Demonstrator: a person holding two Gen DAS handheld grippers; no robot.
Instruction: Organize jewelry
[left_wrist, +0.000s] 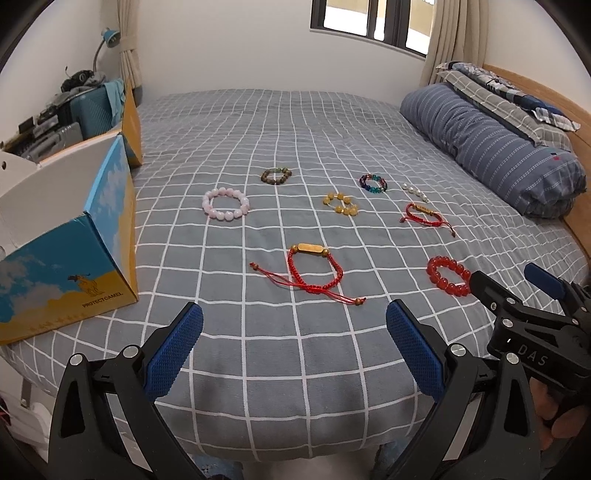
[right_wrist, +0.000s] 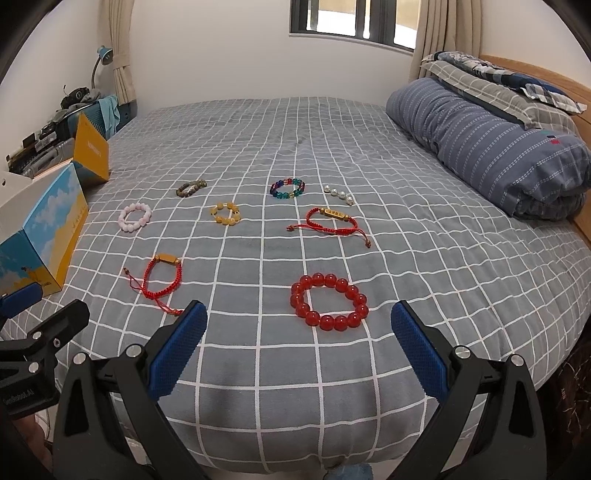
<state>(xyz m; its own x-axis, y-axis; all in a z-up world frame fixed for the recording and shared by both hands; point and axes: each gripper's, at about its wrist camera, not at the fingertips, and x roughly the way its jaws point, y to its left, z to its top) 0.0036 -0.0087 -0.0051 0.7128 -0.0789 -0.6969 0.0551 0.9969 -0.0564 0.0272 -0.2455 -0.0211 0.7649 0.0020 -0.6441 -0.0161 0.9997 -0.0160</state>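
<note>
- Both tongs gape, empty — left tongs (left_wrist: 294, 343), right tongs (right_wrist: 298, 341).
- Right: straddle one side of the red bracelet (right_wrist: 329, 306), pinch gently.
- Then to the box (left_wrist: 66, 254) — judged destination.

The blue-and-yellow box (left_wrist: 70, 266) at the left edge of the bed reads "PROTECTCAMEL" under a camel drawing. In the left wrist view, the right gripper (left_wrist: 517, 291) carries "DAS" on its black body. In the right wrist view, the left gripper (right_wrist: 44, 299) bears a label that looks like "GenRobot.AI".
</note>
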